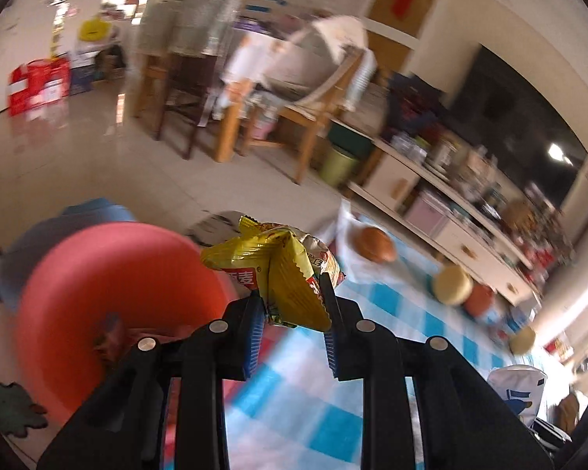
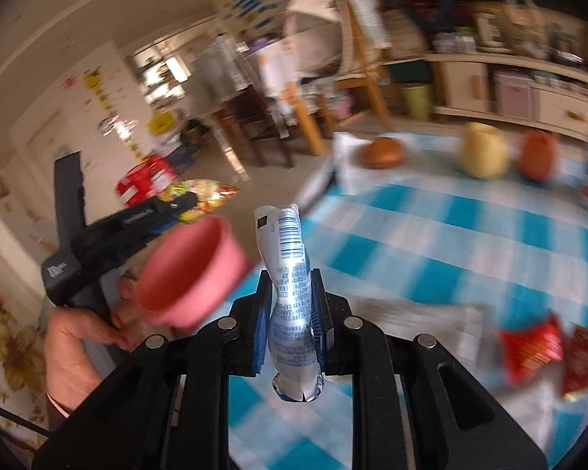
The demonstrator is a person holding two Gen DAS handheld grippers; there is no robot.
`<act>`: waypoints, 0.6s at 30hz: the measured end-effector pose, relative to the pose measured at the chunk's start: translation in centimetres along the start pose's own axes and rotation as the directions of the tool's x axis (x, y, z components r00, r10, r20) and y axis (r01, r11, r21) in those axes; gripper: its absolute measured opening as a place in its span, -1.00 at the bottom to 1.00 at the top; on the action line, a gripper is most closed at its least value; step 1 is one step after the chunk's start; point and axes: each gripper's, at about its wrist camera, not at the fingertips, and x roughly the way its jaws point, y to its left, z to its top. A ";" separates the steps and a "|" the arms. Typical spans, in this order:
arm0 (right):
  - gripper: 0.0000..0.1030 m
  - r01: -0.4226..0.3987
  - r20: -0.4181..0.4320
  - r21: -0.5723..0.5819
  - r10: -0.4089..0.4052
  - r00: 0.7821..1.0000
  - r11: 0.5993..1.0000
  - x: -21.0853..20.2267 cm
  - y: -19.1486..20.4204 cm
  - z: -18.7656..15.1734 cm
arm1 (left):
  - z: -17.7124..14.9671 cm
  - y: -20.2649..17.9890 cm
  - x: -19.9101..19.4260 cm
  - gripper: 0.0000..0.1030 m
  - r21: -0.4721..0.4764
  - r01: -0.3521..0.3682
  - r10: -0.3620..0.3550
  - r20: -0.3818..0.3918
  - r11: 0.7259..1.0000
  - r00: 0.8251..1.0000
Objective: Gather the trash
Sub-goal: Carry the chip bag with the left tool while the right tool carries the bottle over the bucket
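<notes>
Two grips: left gripper [image 1: 292, 305] fingers clamp yellow snack wrapper [image 1: 282, 270], red label; right gripper [image 2: 290, 293] fingers clamp barcoded silver wrapper [image 2: 292, 297].

Bun [image 2: 382, 152] on blue-checked tablecloth [image 2: 450, 227]; wooden chair [image 1: 313, 105], green bin [image 1: 339, 164] behind

A: Where does the left wrist camera look from?
B: Behind its own fingers, tilted down and close over the pink bin [image 1: 109, 293] at nine o'clock; the checked tablecloth [image 1: 317, 403] runs toward three.
A: And the right wrist one?
B: Likewise down over that tablecloth [image 2: 470, 243], bin [image 2: 192, 270] at nine. Both share the shelf wall at one o'clock.
</notes>
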 end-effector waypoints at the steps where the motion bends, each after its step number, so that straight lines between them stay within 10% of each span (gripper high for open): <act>1: -0.59 -0.015 -0.005 -0.017 0.015 1.000 1.000 0.8 1.0 0.5 | 0.3 0.7 -0.2 -0.46 -0.010 -0.019 0.019 0.007 1.000 1.000; 14: -0.59 -0.208 -0.101 -0.094 0.198 0.975 0.974 13.1 11.9 4.1 | 1.8 11.3 -0.6 -0.45 -0.202 -0.204 0.209 0.007 0.958 0.978; 18: -0.09 -0.184 -0.137 -0.086 0.171 0.976 0.979 16.2 12.0 3.8 | 1.6 13.2 0.2 -0.41 -0.237 -0.249 0.249 -0.031 0.939 0.968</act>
